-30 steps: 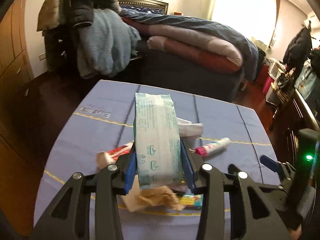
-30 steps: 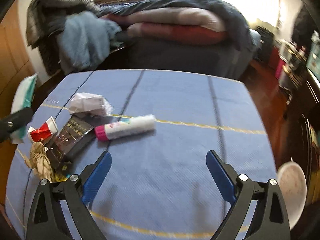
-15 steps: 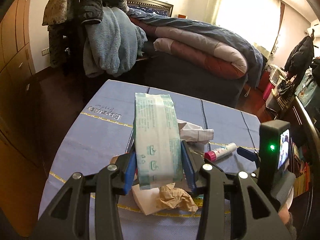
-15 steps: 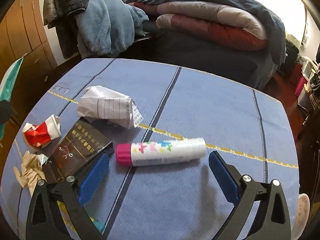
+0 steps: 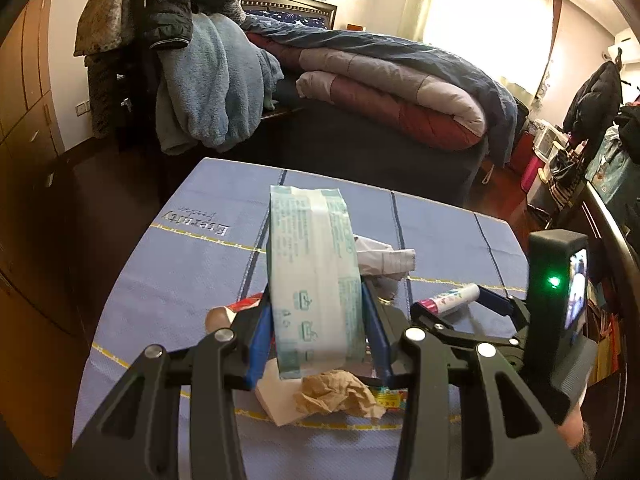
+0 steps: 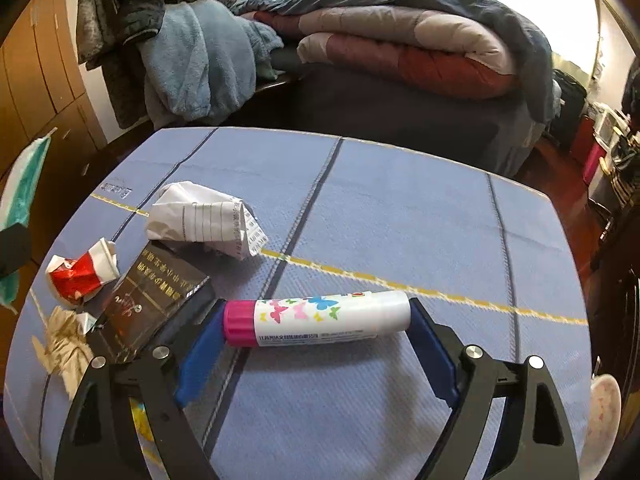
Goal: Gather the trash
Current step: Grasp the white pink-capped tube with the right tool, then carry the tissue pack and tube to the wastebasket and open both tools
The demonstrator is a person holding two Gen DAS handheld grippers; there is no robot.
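The right gripper [image 6: 316, 344] is sitting low in the centre of its own view with its blue pads closing around a white glue stick [image 6: 320, 318] that has a pink cap and coloured butterflies; the stick is lying crosswise on the cloth between the pads, its ends at or almost at them, and whether they are pressing yet cannot be told. The left gripper [image 5: 318, 336], at the lower centre of the left wrist view, is pinching a white and teal tissue pack [image 5: 314, 280], which is standing upright between its blue pads above the table.

To the left of the glue stick in the right wrist view, a dark flat wrapper [image 6: 154, 300] with gold lettering too small to read is lying at an angle. Beyond it a crumpled white paper [image 6: 204, 220] with ruled lines is resting on the cloth, and at the left edge a crushed red and white paper cup [image 6: 82, 276] is lying beside a crumpled brown paper [image 6: 66, 344].

All of this is sitting on a blue tablecloth [image 6: 400, 208] crossed by dark stripes and yellow dashed lines; a word is printed near its far left corner, appearing upside down and not clearly legible. Behind the table, across the top of the frame, a bed [image 6: 400, 92] is carrying folded quilts [image 6: 400, 40], and at the upper left a blue fleece blanket [image 6: 200, 60] is hanging over furniture beside wooden cabinets [image 6: 40, 60].
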